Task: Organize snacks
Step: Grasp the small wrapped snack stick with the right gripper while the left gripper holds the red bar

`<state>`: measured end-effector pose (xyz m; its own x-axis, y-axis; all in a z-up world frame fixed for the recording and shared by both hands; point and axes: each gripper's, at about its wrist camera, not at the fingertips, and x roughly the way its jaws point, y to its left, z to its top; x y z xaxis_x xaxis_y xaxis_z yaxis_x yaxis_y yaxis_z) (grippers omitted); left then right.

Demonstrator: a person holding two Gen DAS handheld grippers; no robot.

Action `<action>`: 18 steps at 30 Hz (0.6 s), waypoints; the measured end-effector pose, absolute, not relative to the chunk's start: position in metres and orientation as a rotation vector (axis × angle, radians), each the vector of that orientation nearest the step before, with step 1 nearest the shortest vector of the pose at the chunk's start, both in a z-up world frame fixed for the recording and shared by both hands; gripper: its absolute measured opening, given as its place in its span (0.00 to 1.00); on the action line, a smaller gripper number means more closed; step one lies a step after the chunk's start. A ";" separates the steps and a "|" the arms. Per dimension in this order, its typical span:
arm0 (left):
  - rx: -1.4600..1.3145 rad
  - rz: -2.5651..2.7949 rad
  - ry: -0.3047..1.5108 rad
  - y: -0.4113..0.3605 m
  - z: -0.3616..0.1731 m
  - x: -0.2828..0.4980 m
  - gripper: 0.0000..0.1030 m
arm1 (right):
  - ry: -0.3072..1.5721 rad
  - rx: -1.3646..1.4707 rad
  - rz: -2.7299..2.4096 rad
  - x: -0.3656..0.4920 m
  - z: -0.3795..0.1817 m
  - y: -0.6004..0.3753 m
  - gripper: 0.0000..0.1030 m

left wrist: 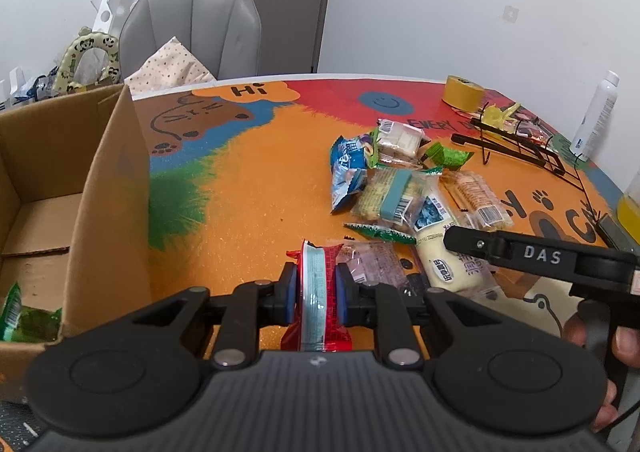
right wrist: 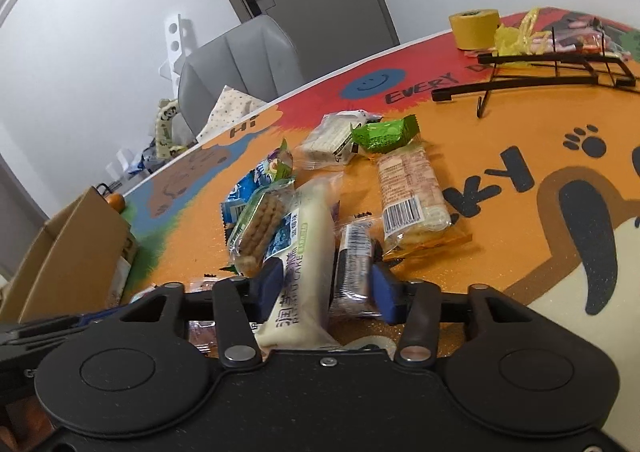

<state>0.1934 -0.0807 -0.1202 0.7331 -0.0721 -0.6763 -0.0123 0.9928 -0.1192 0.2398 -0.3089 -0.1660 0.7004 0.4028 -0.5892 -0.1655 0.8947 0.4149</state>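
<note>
My left gripper (left wrist: 316, 294) is shut tight on a red pack (left wrist: 316, 292). The pack stands up between the blue pads (left wrist: 289, 294), with its long side pointing up and away from me. It is red on the edges with a pale blue strip down the middle, and it is thin and crinkly. I think this pack goes in the box (left wrist: 108, 188) next. The box sits to the left of my left gripper, just beside it, with its tall brown wall between us. A green pack (left wrist: 16, 316) already lies in the box's near corner. So the left hand is the one near the box, and I think it has to lift the pack over that wall.

My right gripper (right wrist: 324, 288) is partly open. Two snacks lie between its pads: a long white cake (right wrist: 304, 252) and a small clear pack (right wrist: 354, 264) with a bar code. The left pad (right wrist: 268, 284) lies against the cake. The right pad (right wrist: 386, 294) is right by the clear pack, but I cannot tell if the pads squeeze yet. The cake's long side points away from me, the same way as the fingers. It looks soft and puffy in a shiny wrap.

The other snacks sit in a pile (left wrist: 404, 180) on the orange table (left wrist: 256, 188), to the right of my left gripper and well apart from the box.
</note>
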 end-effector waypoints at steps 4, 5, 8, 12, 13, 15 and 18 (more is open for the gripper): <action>-0.127 -0.039 0.743 -0.079 -0.120 0.191 0.18 | 0.726 0.359 0.323 0.232 -0.165 -0.315 0.36; -0.130 -0.040 0.741 -0.079 -0.120 0.190 0.18 | 0.726 0.368 0.321 0.229 -0.164 -0.318 0.35; -0.142 -0.040 0.739 -0.078 -0.120 0.186 0.18 | 0.725 0.404 0.326 0.219 -0.163 -0.327 0.24; -0.149 -0.049 0.733 -0.079 -0.119 0.179 0.18 | 0.729 0.429 0.336 0.209 -0.162 -0.335 0.15; -0.151 -0.052 0.732 -0.079 -0.118 0.178 0.18 | 0.729 0.428 0.336 0.206 -0.162 -0.336 0.10; -0.155 -0.057 0.727 -0.080 -0.118 0.174 0.18 | 0.742 0.427 0.331 0.204 -0.162 -0.337 0.06; -0.160 -0.061 0.723 -0.081 -0.117 0.169 0.18 | 0.751 0.426 0.316 0.201 -0.163 -0.340 0.05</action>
